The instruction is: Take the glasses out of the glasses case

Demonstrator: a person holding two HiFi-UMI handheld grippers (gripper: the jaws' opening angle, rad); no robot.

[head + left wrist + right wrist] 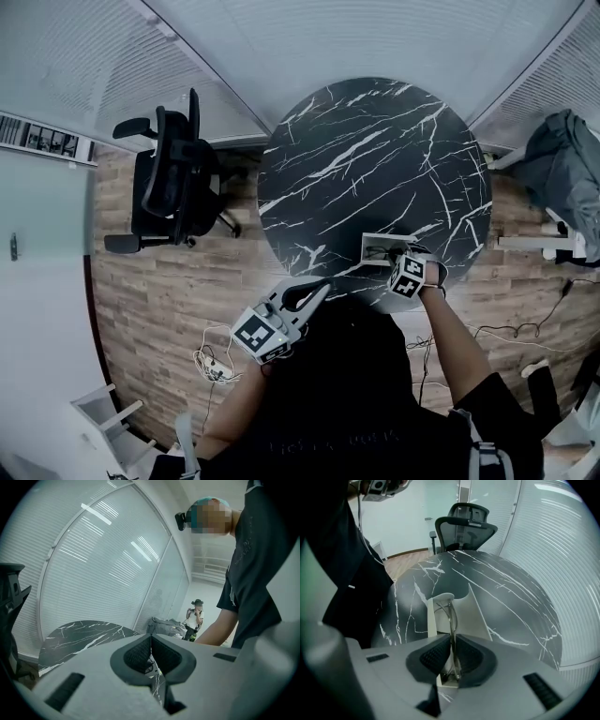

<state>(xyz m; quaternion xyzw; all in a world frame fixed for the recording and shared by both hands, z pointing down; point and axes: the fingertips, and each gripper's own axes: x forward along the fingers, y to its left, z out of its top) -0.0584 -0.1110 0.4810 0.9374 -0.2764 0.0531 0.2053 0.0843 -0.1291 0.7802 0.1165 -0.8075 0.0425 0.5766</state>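
- The thin wire-framed metal glasses (452,616) stand on edge in the open white glasses case (432,616), which lies near the edge of the round black marble tabletop (375,159) closest to the person.
- The right hand-held gripper (451,656) is clamped on the glasses; its dark pads press the frame from both sides.
- The left hand-held gripper (151,654) has its jaws together with nothing between them. It is held off the tabletop, well apart from the case.
- The glasses look very light and fragile. I think the wire will bend easily and the lenses can be scratched, so a gentle hold on the frame is safer than one on a lens.
- The case also seems light and may rise together with the glasses.
- The marble looks hard and smooth, so the case may slide on it.
- Around are a wooden plank floor (159,300), a black office chair (173,183) and walls with blinds.
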